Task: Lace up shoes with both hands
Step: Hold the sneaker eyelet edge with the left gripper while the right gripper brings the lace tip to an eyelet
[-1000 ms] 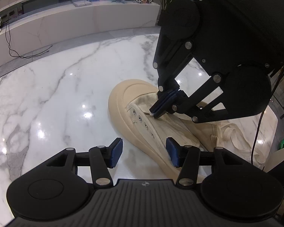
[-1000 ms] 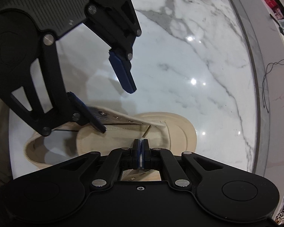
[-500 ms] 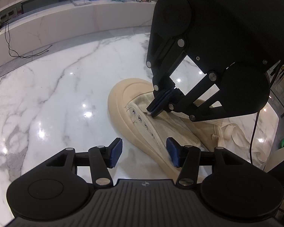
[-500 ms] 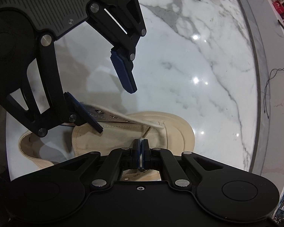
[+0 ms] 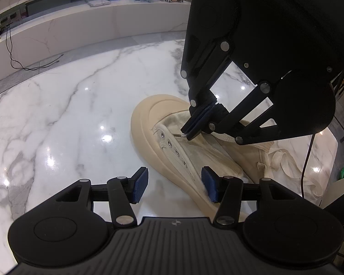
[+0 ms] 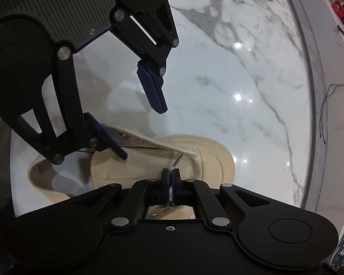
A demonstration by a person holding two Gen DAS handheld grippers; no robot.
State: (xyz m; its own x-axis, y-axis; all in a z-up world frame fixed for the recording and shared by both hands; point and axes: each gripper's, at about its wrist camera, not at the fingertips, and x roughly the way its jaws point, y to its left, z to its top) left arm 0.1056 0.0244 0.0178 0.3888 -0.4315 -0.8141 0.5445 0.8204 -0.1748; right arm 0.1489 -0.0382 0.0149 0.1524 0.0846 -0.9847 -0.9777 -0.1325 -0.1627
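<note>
Cream canvas shoe (image 5: pixel 190 151) is seen lying on the white marble surface (image 5: pixel 68 114), toe pointed away from the left wrist camera. The right tongs (image 5: pixel 187 135) are pressed shut on the lace tip (image 5: pixel 178 135), which is held just beside the first eyelets (image 5: pixel 165 138) near the toe cap. The left tongs (image 5: pixel 175 184) are held wide open over the shoe's near side, nothing being gripped between the blue pads (image 5: pixel 140 184). Loose lace (image 5: pixel 284 165) is piled by the heel.
</note>
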